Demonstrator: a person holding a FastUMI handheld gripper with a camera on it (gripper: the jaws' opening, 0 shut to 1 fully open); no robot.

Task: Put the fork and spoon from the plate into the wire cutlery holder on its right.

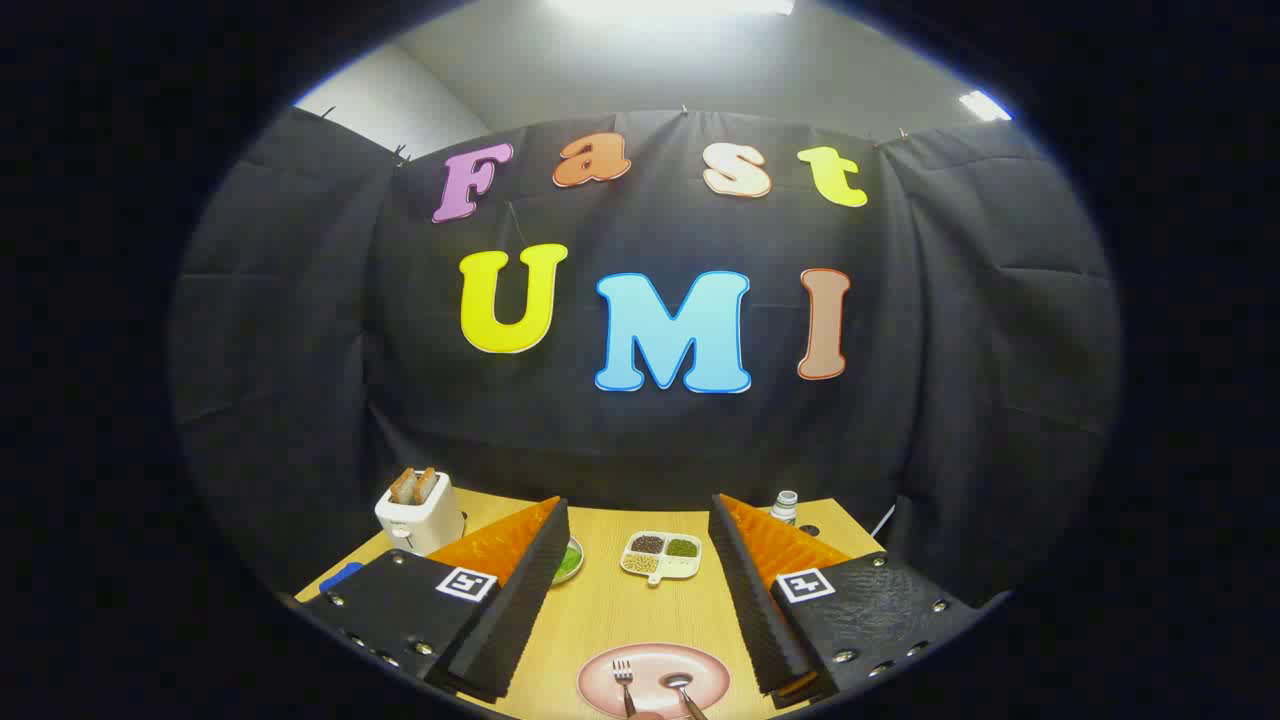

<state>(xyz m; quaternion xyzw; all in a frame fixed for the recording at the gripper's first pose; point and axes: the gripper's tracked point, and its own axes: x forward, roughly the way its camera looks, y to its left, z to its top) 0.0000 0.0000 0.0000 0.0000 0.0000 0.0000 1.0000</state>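
- Black cloth wall (pixel 640 420) covers the middle and upper part of the frame; pale ceiling with a bright light (pixel 670 8) above it.
- Wooden table (pixel 640 610) at bottom centre, running from the wall toward the camera.
- Tongs (pixel 640 590) spread wide open, holding nothing – two fingers rise from lower left and lower right, with bare table between them.
- Pink plate (pixel 655 672) at the very bottom centre, between the finger bases and partly cut off by the frame's lower edge.
- White toaster (pixel 420 515) at lower left, beyond the left finger, with two slices of toast (pixel 415 485) sticking out of the top.
- White divided dish (pixel 660 555) at centre, between the fingertips – holds dark, green and pale grains in separate sections.
- Green item on a small dish (pixel 570 560) just beside the left finger, half hidden.
- Fork (pixel 624 682) lies on the plate's left half, tines pointing away.
- Spoon (pixel 682 690) lies on the plate's right half, bowl pointing away, apart from the fork.
- Small white bottle (pixel 786 506) beyond the right fingertip, near the wall.
- Blue object (pixel 340 578) at the table's left edge, too small to tell.
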